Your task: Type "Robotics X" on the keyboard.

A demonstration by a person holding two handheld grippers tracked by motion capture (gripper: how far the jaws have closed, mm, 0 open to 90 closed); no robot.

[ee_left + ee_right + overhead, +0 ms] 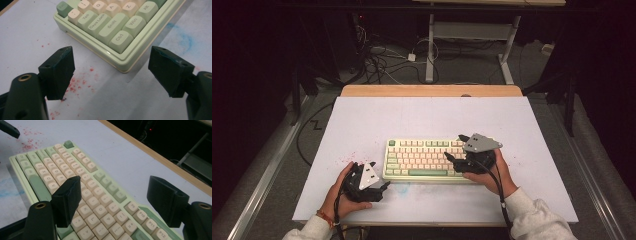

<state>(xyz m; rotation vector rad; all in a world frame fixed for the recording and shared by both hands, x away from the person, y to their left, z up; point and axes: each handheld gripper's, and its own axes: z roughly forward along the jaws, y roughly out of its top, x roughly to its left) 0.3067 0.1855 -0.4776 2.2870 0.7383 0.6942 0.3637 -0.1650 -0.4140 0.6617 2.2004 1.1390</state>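
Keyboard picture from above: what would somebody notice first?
A pale green and cream keyboard lies in the middle of the white table. A black gripper sits at each end: the left gripper by its near left corner, the right gripper above its right end, both open. Red specks dot the table by the left corner.

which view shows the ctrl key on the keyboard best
The left gripper view: the Ctrl key is close and its label legible, at the keyboard corner. The high view shows the whole keyboard, labels too small; the right gripper view shows other keys.
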